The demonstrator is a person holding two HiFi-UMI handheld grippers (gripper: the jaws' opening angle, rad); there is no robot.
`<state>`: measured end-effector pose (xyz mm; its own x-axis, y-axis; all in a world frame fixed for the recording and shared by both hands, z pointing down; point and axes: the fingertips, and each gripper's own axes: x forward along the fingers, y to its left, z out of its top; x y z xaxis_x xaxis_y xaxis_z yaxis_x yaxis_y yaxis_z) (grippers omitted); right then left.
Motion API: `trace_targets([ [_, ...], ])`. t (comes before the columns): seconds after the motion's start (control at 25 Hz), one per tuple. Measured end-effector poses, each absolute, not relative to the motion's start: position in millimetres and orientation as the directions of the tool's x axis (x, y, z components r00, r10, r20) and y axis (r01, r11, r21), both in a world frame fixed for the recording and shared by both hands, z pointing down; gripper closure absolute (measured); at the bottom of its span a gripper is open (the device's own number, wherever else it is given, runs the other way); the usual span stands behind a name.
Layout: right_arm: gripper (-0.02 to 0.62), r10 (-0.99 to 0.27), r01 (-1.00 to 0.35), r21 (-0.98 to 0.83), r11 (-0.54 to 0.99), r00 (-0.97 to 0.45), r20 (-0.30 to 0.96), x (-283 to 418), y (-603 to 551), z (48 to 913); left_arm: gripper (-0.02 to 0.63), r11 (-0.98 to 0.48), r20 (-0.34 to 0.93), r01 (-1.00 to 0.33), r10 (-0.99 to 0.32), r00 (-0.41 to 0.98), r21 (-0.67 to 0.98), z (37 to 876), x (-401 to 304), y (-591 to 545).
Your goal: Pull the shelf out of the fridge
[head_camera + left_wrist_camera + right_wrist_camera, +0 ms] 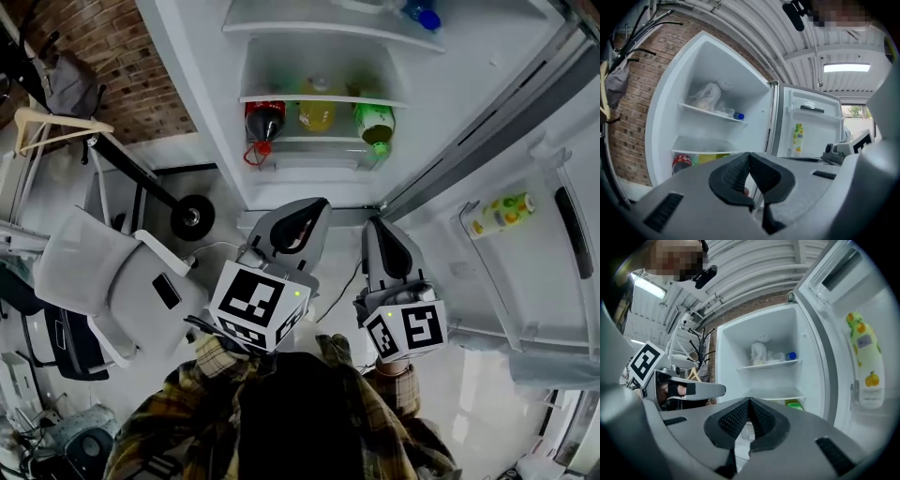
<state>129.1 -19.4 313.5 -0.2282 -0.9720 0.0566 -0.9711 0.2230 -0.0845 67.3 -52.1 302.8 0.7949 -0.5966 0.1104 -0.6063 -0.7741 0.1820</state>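
Observation:
The fridge stands open ahead of me, with two white shelves inside. The upper shelf (319,33) (710,112) (768,364) carries a white bag and a blue-capped bottle (424,15). Under the lower shelf (323,98) (708,151) (780,398) lie a cola bottle (264,120), a yellow bottle (317,114) and a green bottle (375,122). My left gripper (317,204) (750,154) and my right gripper (374,225) (749,400) hover side by side in front of the fridge, short of the shelves. Both are shut with nothing between the pads.
The fridge door (525,281) hangs open at the right, with a juice bottle (502,214) (865,364) in its rack. At the left are a white chair (103,281), a wooden hanger (56,127), a black wheel (192,217) and a brick wall (112,56).

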Motion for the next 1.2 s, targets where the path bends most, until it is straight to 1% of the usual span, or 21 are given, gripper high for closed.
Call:
trace_targets([
  [0.16,0.58,-0.96,-0.959,-0.091,0.267,-0.273,0.06,123,-49,318,0.603,-0.758,0.137,-0.629,-0.614,0.777,0.171,308,64,-74],
  [0.36,0.578,-0.949,-0.949,-0.066,0.309,-0.312,0.05,114,-93,311,0.603,-0.742,0.116,-0.65,-0.64,0.76,0.165,303,58,-115],
  [0.8,0.578,-0.949,-0.948,-0.051,0.315,-0.316,0.01,110,-162,301,0.603,-0.727,0.113,-0.67,-0.66,0.742,0.149,306,50,-181],
  [1.2,0.578,-0.934,-0.933,-0.057,0.355,-0.357,0.028,128,-192,298,0.604,-0.687,0.135,-0.705,-0.693,0.709,0.176,314,66,-209],
])
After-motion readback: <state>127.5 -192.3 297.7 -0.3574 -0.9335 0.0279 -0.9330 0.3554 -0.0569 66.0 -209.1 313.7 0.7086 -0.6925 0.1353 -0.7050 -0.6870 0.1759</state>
